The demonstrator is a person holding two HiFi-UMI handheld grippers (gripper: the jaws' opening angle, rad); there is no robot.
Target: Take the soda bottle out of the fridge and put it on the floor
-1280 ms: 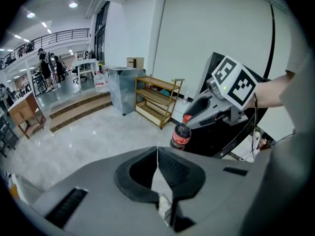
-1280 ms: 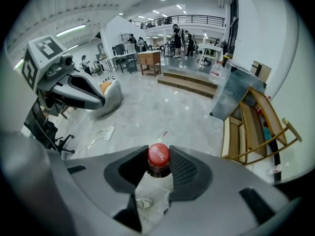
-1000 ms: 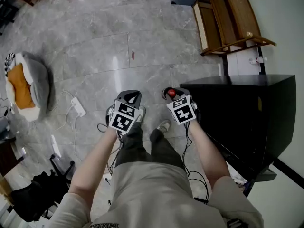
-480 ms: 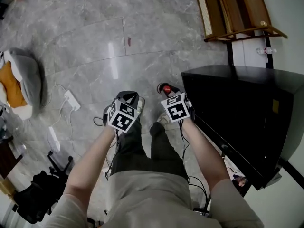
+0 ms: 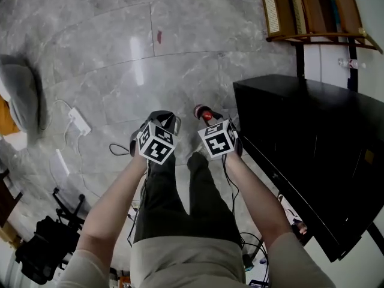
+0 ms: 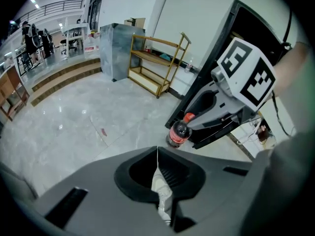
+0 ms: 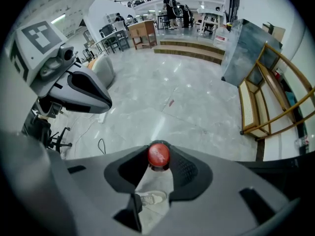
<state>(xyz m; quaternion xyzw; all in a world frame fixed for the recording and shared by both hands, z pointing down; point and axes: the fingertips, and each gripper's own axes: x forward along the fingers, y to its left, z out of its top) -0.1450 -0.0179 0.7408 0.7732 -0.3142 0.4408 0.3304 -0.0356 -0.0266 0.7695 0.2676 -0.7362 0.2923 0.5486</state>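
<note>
My right gripper (image 5: 208, 116) is shut on the neck of the soda bottle (image 6: 178, 133), a dark cola bottle with a red cap (image 7: 158, 155) that hangs upright below the jaws, above the grey marble floor (image 5: 180, 47). In the right gripper view the cap sits squeezed between the two pads. My left gripper (image 5: 162, 121) hovers just to its left with its jaws (image 6: 157, 151) closed and nothing between them. The black fridge (image 5: 312, 155) stands right beside the bottle, on the right.
A wooden shelf rack (image 5: 318, 11) stands behind the fridge. A white power strip (image 5: 75, 120), a black cable loop (image 5: 117, 150) and a grey cushion (image 5: 21, 95) lie on the floor to the left. The person's legs and shoes are directly under the grippers.
Both grippers have come down together towards the floor, side by side. The bottle has stayed in the right gripper's hold.
</note>
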